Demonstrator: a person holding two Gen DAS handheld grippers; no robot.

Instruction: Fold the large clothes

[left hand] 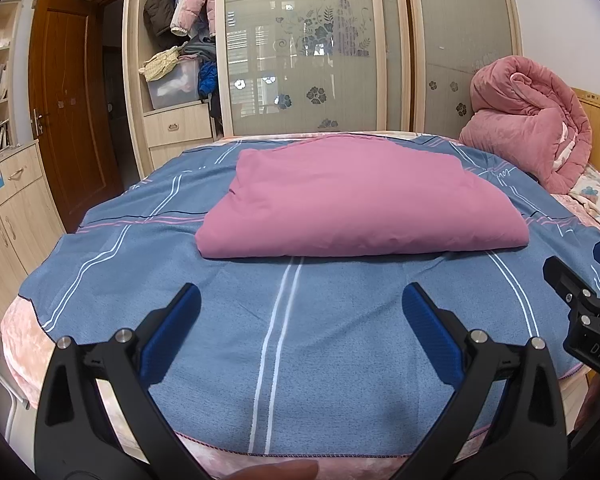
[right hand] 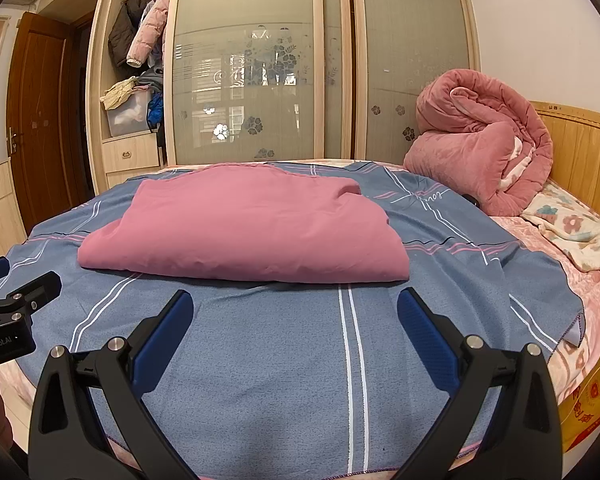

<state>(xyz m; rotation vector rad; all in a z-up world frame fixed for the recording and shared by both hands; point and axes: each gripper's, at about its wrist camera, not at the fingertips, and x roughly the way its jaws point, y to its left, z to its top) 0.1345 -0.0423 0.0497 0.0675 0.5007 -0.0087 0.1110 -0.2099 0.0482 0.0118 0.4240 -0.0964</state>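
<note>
A pink garment lies folded into a thick rectangle on the blue striped sheet that covers the bed; it also shows in the right wrist view. My left gripper is open and empty, held above the sheet in front of the fold. My right gripper is open and empty, also short of the garment's near edge. The right gripper shows at the right edge of the left wrist view, and the left gripper at the left edge of the right wrist view.
A rolled pink quilt sits at the headboard end, with a floral blanket beside it. A wardrobe with sliding glass doors stands behind the bed. A brown door and cabinets are at left.
</note>
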